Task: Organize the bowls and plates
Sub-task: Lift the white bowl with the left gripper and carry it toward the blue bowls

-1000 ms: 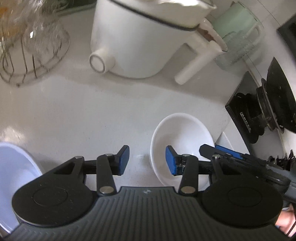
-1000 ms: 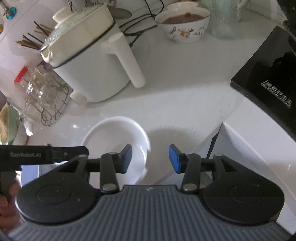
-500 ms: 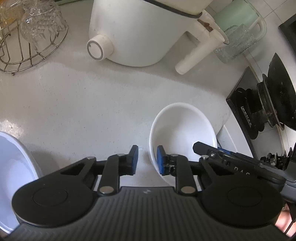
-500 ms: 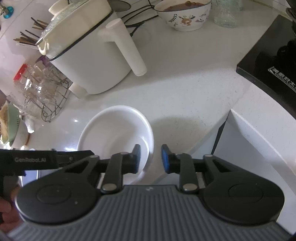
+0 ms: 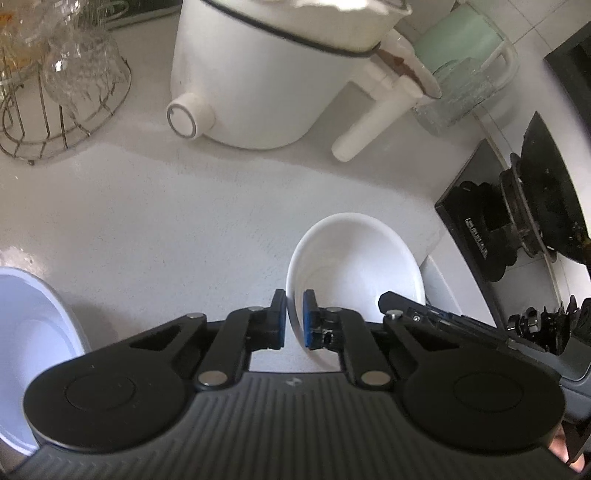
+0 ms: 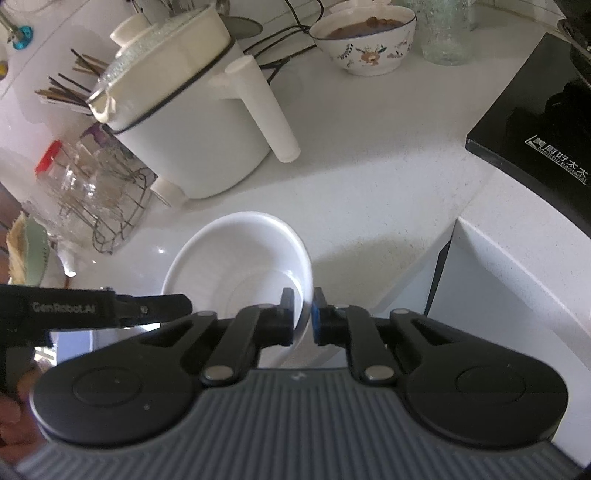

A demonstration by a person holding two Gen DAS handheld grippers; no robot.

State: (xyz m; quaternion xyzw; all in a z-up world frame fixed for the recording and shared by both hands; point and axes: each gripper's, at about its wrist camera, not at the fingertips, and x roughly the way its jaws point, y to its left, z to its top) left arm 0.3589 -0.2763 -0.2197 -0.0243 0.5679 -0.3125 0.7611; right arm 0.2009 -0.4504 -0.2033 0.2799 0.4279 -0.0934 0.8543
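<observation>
Two grippers pinch one white bowl

Two sets of fingers clamp the same bowl from opposite sides. Largest in view is the white surface (image 5: 155, 229), which carries a white pot (image 5: 258, 74) with a straight handle at the back, a wire rack (image 5: 55, 122) of glassware to its left and a black stove (image 6: 535, 122) at the right. The white bowl (image 5: 354, 258) sits on the surface in front of the pot, near the front edge. The left gripper (image 5: 294, 319) has its fingers closed tight on the bowl's left rim, one pad inside and one outside. The right gripper (image 6: 303, 317) grips the right rim likewise. A patterned bowl (image 6: 365, 44) of brown food stands far back, beside a glass jar (image 6: 447, 33).
</observation>
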